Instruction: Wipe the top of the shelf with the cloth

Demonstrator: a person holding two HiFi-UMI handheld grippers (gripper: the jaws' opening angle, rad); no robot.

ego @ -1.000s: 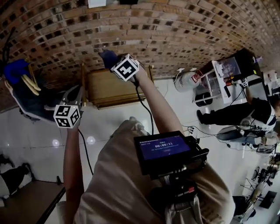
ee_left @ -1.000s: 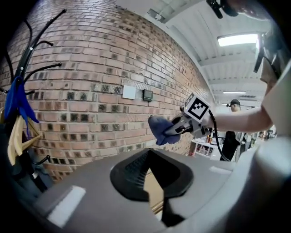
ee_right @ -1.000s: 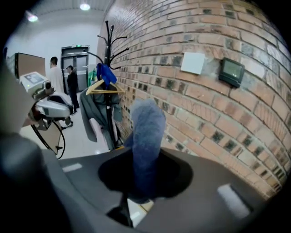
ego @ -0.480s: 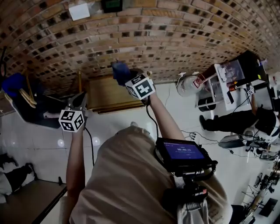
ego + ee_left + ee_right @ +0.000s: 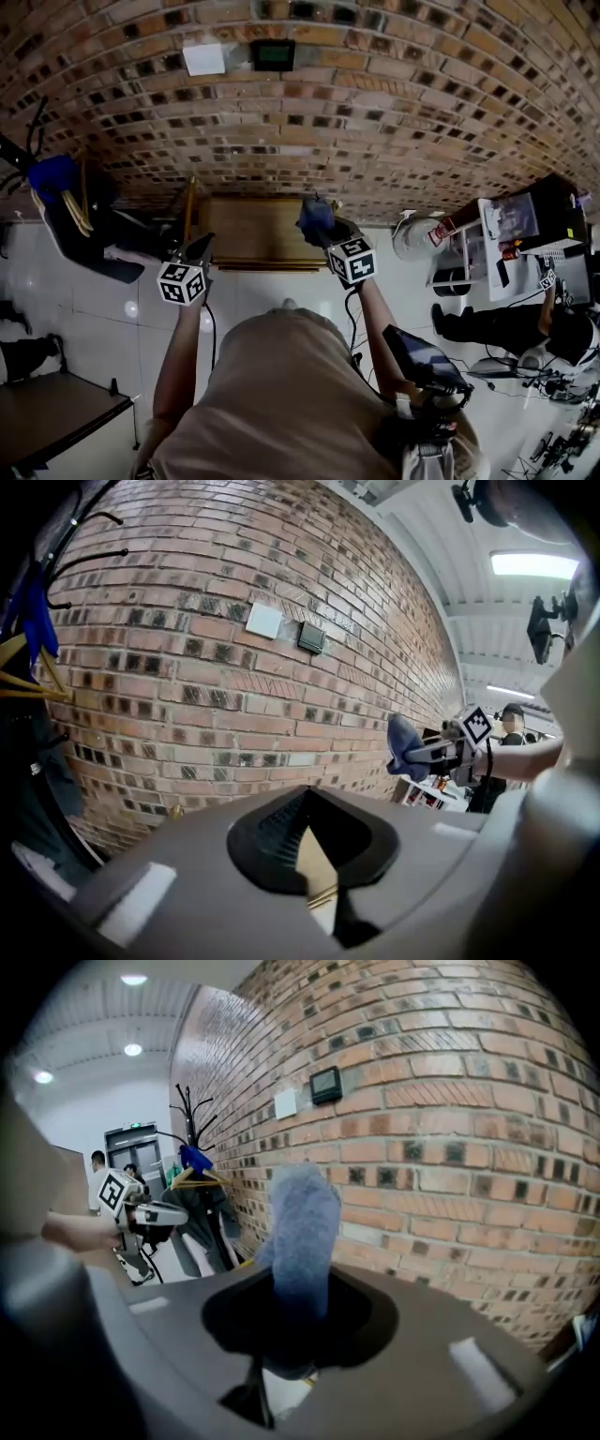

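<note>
A low wooden shelf (image 5: 246, 230) stands against the brick wall (image 5: 375, 112). My right gripper (image 5: 319, 223) hovers over the shelf's right end, shut on a blue cloth (image 5: 315, 216). In the right gripper view the cloth (image 5: 302, 1232) stands up out of the right gripper (image 5: 291, 1335), in front of the bricks. My left gripper (image 5: 195, 251) is at the shelf's left front corner, apart from the cloth, jaws together and holding nothing. The left gripper view shows its own jaws (image 5: 314, 855) and, off to the right, the cloth (image 5: 405, 745).
A coat stand with a blue item and hangers (image 5: 56, 183) and a dark jacket (image 5: 80, 234) is left of the shelf. A white plate (image 5: 204, 58) and a dark panel (image 5: 273, 53) hang on the wall. At right are a white container (image 5: 412, 234), a white rack (image 5: 473, 239) and a person (image 5: 525, 323).
The right gripper has carried the cloth rightward along the shelf top to its right end. The left gripper stayed near the left corner. The head view has tilted to show more wall.
</note>
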